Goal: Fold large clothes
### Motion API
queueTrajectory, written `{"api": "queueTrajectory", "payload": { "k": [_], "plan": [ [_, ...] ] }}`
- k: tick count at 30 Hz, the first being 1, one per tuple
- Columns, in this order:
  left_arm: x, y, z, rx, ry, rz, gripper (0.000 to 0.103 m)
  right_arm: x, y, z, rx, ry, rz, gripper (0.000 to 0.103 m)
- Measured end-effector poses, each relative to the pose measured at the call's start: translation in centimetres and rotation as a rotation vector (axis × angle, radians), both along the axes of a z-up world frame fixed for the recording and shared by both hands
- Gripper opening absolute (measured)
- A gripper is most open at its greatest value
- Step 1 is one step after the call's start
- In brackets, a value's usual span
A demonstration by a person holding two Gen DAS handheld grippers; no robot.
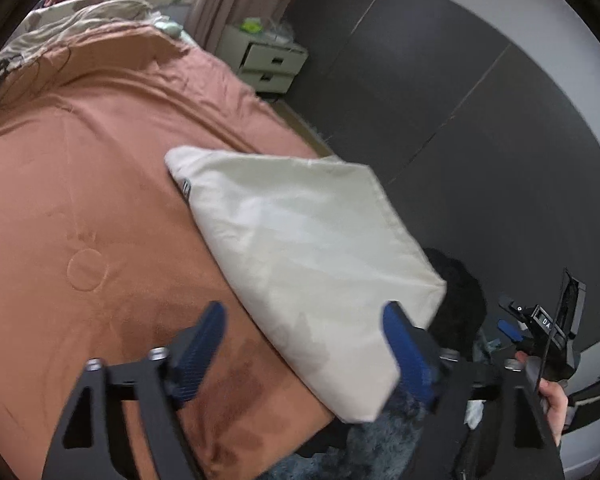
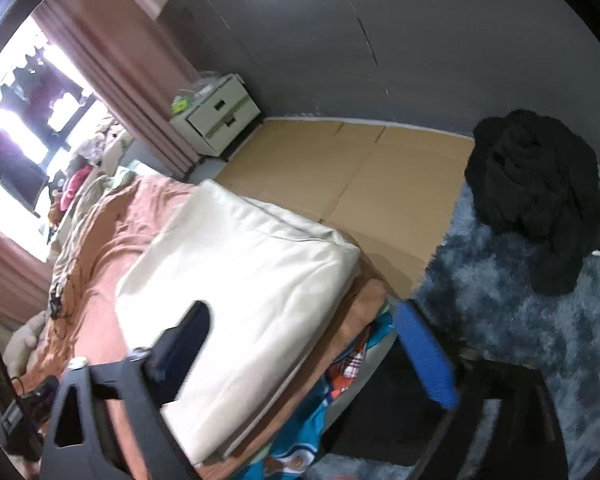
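One folded cream fabric bundle (image 1: 300, 264) is lying at the corner of the rust-brown bedspread (image 1: 80, 200), smooth and squared. Two claws, left claw (image 1: 304, 340) and right claw (image 2: 304, 344), are gaping wide, gripping nothing. Only the right view is showing one black crumpled garment (image 2: 540, 200) on the shaggy blue-grey rug (image 2: 500, 300).

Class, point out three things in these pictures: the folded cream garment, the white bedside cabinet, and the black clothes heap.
Folded cream garment (image 1: 300, 248), left wrist view, middle of its top face.
White bedside cabinet (image 2: 220, 112), right wrist view, its upper drawer front.
Black clothes heap (image 2: 536, 196), right wrist view, centre of the heap.
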State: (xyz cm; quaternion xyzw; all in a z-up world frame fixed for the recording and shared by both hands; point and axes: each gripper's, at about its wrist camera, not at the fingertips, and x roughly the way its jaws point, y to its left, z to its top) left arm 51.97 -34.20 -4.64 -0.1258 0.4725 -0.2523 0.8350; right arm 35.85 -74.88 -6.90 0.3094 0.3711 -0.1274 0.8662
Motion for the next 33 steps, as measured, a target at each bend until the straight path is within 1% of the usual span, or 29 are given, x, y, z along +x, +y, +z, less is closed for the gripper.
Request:
{"api": "queueTrajectory", "payload": {
  "k": [1, 4, 6, 10, 14, 16, 19, 23, 25, 29, 33],
  "plan": [
    [-0.4, 0.0, 0.4, -0.010, -0.003, 0.002, 0.089, -0.6, 0.6, 0.9, -0.008, -0.012, 0.007, 0.103],
    [-2.2, 1.3, 2.5, -0.030, -0.023, 0.022, 0.095, -1.6, 2.0, 2.4, -0.018, -0.024, 0.032, 0.103],
    [-3.9, 2.3, 4.0, -0.037, -0.052, 0.030, 0.098, -2.6, 3.2, 3.6, -0.029, -0.027, 0.045, 0.103],
    [-7.1, 4.1, 6.5, -0.035, -0.102, 0.052, 0.099, -4.3, 5.4, 5.5, -0.047, -0.040, 0.080, 0.103],
    [-10.0, 6.1, 8.2, -0.052, -0.112, 0.086, 0.099, -5.9, 7.6, 7.8, -0.058, -0.061, 0.129, 0.103],
    [-11.7, 7.2, 9.2, -0.051, -0.136, 0.103, 0.099, -6.9, 8.6, 8.7, -0.070, -0.067, 0.142, 0.103],
    [-14.4, 8.7, 10.8, -0.050, -0.195, 0.129, 0.099, -8.6, 10.0, 10.0, -0.088, -0.076, 0.156, 0.103],
    [-17.7, 10.4, 12.6, -0.065, -0.233, 0.141, 0.099, -11.0, 11.7, 11.4, -0.106, -0.089, 0.175, 0.103],
    [-19.1, 11.1, 13.3, -0.057, -0.252, 0.148, 0.099, -11.9, 12.3, 11.9, -0.110, -0.099, 0.184, 0.103],
    [-21.8, 12.6, 14.1, -0.050, -0.262, 0.166, 0.099, -14.0, 13.7, 13.3, -0.130, -0.127, 0.204, 0.103],
    [-24.3, 14.1, 14.8, -0.053, -0.297, 0.183, 0.099, -15.9, 15.1, 14.1, -0.144, -0.149, 0.210, 0.103]
  ]
}}
